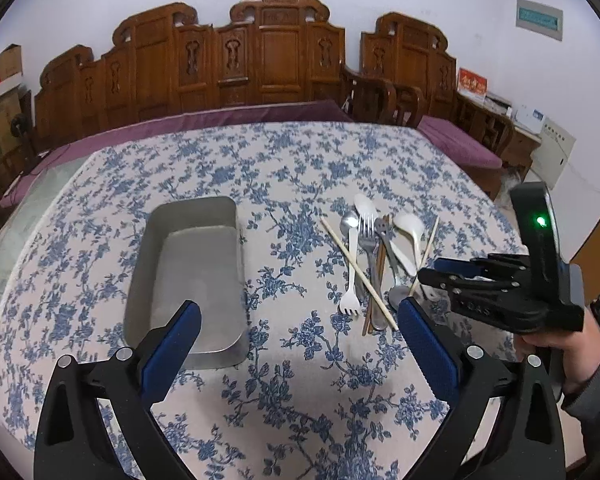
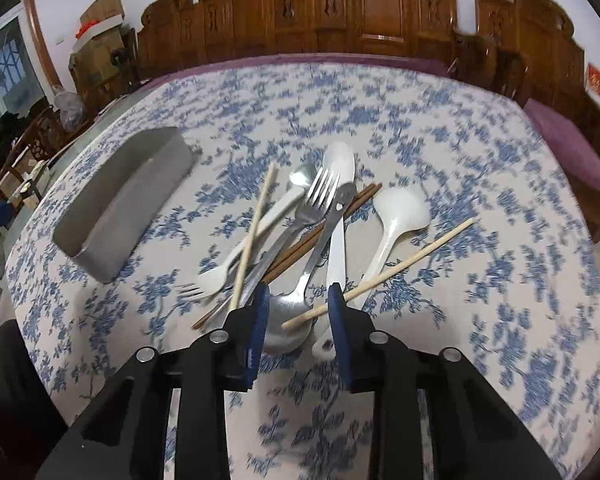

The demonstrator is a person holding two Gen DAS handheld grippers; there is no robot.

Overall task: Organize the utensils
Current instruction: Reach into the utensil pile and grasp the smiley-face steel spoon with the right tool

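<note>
On the blue-floral tablecloth (image 1: 300,168) the utensils lie in one crossed heap w/ the metal tray (image 1: 188,272) standing apart, empty, to its left in the left wrist view. The heap: steel fork (image 2: 320,196), white plastic fork (image 2: 236,256), steel spoon (image 2: 288,320), white ladle-type spoon (image 2: 396,216), dark chopsticks (image 2: 324,224) under the rest, and pale chopsticks (image 2: 380,272) on top.

The right gripper (image 2: 298,300) points steeply down at the near end of the heap, fingers half-narrowed but not pressing anything; the steel spoon's bowl and one pale chopstick's tip sit btwn them. Probably the narrowing is to fit one piece w/o dragging neighbours.

The left gripper (image 1: 300,320) hangs btwn tray and heap, fingers spread wide, holding nothing; likely waiting to steady or receive.

Room: bare cloth btwn tray and heap gives a clear path across. Tray walls are low, so lifting over the rim looks easy. The heap sits well in from the table edge; the overlap is the main snag, since lifting one piece may shift others.
</note>
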